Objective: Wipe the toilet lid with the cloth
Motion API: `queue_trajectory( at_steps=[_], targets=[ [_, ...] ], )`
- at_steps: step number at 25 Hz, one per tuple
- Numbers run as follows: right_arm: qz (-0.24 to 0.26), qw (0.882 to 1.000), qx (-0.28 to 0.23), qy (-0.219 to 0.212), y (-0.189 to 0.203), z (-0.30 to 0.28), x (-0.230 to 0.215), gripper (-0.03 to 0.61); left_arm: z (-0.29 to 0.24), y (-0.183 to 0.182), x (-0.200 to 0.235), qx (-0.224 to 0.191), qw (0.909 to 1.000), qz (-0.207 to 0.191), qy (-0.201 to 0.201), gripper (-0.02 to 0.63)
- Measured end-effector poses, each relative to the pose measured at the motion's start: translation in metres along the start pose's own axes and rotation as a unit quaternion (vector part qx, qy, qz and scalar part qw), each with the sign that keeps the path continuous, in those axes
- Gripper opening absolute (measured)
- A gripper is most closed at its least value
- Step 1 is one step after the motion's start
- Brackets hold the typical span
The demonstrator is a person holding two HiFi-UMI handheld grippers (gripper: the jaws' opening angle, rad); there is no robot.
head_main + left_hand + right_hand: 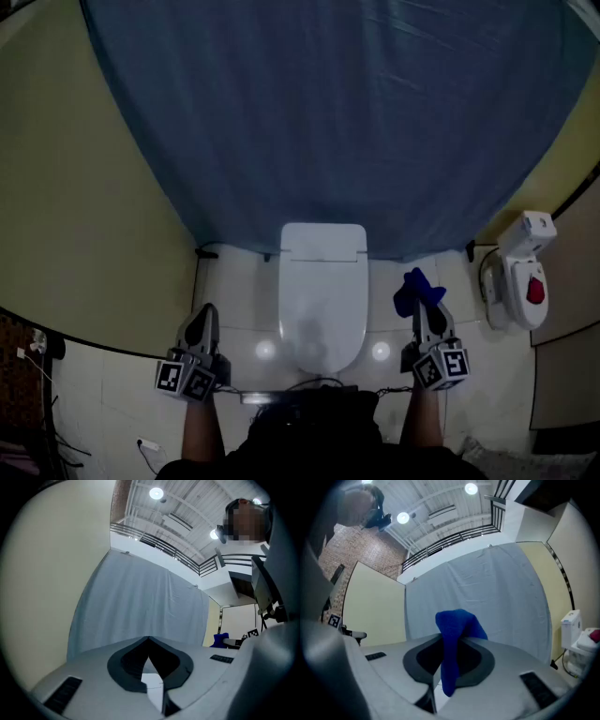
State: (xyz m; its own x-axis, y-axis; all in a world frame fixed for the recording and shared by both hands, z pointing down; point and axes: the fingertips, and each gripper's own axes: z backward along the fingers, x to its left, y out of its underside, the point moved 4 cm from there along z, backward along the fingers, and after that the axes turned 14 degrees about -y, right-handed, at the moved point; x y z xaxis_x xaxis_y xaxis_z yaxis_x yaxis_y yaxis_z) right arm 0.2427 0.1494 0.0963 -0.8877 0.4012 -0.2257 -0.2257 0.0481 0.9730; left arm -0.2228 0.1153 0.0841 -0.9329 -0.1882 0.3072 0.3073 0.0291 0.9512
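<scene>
A white toilet with its lid (322, 305) shut stands in the middle of the head view, tank (322, 241) against the blue curtain. My right gripper (420, 305) hovers to the right of the lid, shut on a blue cloth (416, 290); in the right gripper view the blue cloth (453, 644) sticks up and hangs down between the jaws. My left gripper (202, 322) hovers left of the toilet, its jaws closed together with nothing held. The blue cloth (219, 640) also shows far right in the left gripper view.
A blue curtain (328, 112) hangs behind the toilet between yellow walls (75, 187). A white dispenser with a red part (521, 281) sits on the floor at the right. Cables (37, 361) lie at the lower left. White tiled floor (234, 300) surrounds the toilet.
</scene>
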Motion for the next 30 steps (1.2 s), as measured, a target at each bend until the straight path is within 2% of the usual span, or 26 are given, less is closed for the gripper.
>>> queue_trajectory(
  at_steps=[3,7,10,12,18,22,26,28,30],
  targets=[
    [-0.017,1.000,-0.003,-0.012,-0.002,-0.012,-0.024,0.054,-0.025,0.008,-0.015,-0.003,0.9995,-0.029,-0.006,-0.011],
    [-0.014,0.998,0.041,-0.034,0.015,-0.039,-0.048,0.054,-0.060,0.017,-0.039,-0.012,0.9994,-0.034,-0.001,-0.011],
    [-0.027,0.996,0.076,-0.047,0.040,-0.069,-0.055,0.054,-0.082,0.039,-0.043,0.020,0.9959,-0.088,0.006,-0.011],
    [-0.035,0.993,0.101,-0.058,0.066,-0.095,-0.054,0.054,-0.094,0.055,-0.035,0.045,0.9935,-0.104,0.008,-0.011],
    [-0.064,0.980,0.151,-0.111,0.137,-0.190,-0.024,0.054,-0.127,0.114,0.019,0.107,0.9909,-0.082,-0.004,-0.011],
    [-0.096,0.968,0.176,-0.150,0.200,-0.255,0.000,0.054,-0.150,0.165,0.064,0.141,0.9879,-0.059,-0.024,-0.011],
    [-0.116,0.949,0.216,-0.196,0.275,-0.309,0.031,0.054,-0.157,0.197,0.098,0.169,0.9835,-0.047,-0.044,-0.011],
    [-0.124,0.941,0.231,-0.215,0.315,-0.339,0.041,0.054,-0.164,0.212,0.115,0.173,0.9826,-0.041,-0.054,-0.011],
    [-0.153,0.930,0.246,-0.228,0.356,-0.367,0.049,0.054,-0.171,0.223,0.127,0.170,0.9823,-0.031,-0.072,-0.011]
  ],
)
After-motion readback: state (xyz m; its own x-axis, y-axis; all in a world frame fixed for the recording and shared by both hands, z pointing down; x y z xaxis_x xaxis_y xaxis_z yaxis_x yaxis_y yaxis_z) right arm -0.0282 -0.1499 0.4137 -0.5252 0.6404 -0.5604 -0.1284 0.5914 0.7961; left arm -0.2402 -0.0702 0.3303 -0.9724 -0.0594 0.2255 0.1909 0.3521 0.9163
